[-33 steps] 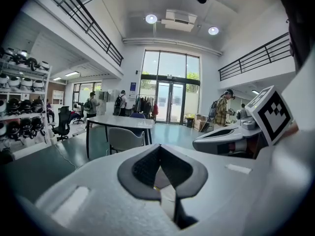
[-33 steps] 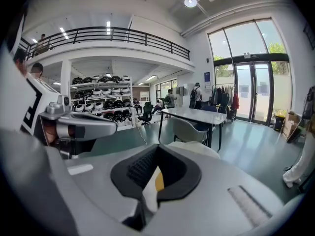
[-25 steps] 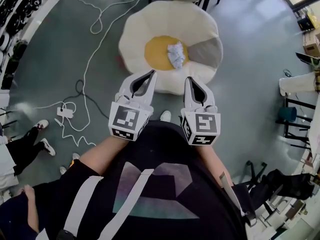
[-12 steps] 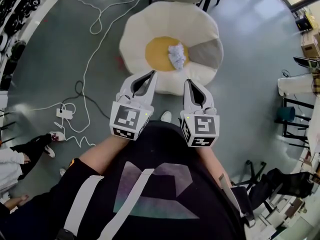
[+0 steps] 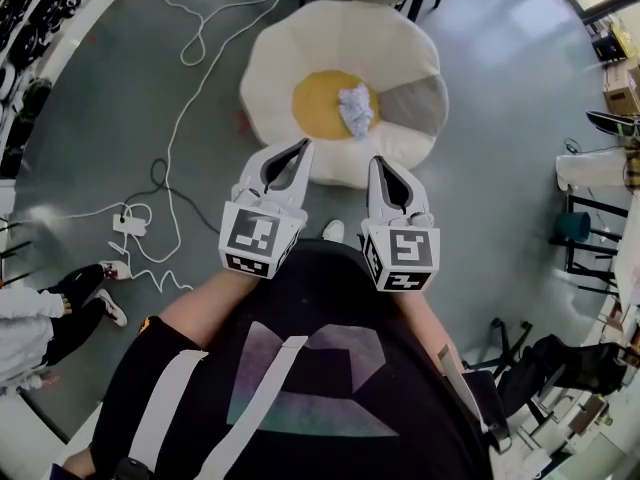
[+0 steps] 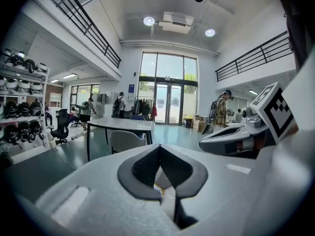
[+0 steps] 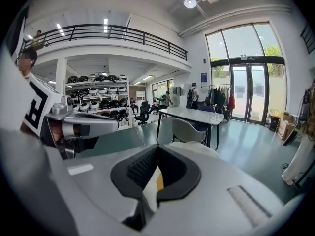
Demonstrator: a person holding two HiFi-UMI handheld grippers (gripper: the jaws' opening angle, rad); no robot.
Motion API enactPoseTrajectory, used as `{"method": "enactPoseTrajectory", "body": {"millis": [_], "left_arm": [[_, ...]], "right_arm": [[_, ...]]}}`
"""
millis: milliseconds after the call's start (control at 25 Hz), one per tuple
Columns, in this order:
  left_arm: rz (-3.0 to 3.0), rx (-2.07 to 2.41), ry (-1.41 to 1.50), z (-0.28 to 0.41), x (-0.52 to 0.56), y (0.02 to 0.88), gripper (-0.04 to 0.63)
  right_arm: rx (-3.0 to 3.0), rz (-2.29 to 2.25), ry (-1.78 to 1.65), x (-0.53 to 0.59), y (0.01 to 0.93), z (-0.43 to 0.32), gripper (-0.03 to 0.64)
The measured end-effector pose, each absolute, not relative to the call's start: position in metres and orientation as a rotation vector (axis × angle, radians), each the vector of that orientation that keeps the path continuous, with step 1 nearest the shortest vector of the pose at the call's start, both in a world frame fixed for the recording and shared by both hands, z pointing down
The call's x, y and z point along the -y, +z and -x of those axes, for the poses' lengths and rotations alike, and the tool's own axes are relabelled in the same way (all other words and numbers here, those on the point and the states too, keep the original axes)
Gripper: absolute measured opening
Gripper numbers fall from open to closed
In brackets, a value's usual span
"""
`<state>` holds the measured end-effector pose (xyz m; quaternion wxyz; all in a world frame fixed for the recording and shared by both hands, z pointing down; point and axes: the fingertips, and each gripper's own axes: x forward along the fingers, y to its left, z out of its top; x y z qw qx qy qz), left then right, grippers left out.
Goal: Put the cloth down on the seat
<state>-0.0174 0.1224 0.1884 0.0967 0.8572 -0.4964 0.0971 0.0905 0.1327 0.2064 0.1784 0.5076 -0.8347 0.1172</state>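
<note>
Cloth [image 5: 354,109]: white, crumpled, lying on seat [image 5: 340,38], at right edge of its yellow centre [image 5: 315,103] and just beside grey patch [image 5: 415,103]. Nothing touching it.

Seat: cream, petal-edged cushion on floor, far side of operator.

Left gripper [image 5: 300,150]: at near edge of seat, apart from cloth. Jaws closed tip to tip, nothing between them, per left gripper view.

Right gripper [image 5: 379,163]: beside left one, to its right, also short of cloth. Jaws closed, empty, per right gripper view.

Surroundings: cables [image 5: 185,108] and power strip [image 5: 130,224] on floor left of seat. Bystander's legs [image 5: 70,303] at left edge, well apart.

Assessment: put-down step looks complete, as cloth rests on seat with neither gripper on it. Cloth is bunched, not spread; task wording doesn't req. spreading.

Next move, est.: none on cloth. Keep both grippers clear of it. If re-positioning were wanted, one gripper would have to open and reach to far side over seat edge.
</note>
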Motion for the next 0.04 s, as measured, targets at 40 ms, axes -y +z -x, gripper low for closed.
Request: {"method": "enactPoseTrajectory", "body": {"millis": [40], "left_arm": [[-2.538,1.471,0.287,0.0183,-0.1232,0.1890,-0.002]], "right_arm": [[2.361,-1.434,0.331,-0.1333,0.2068,-0.0897,0.000]]}}
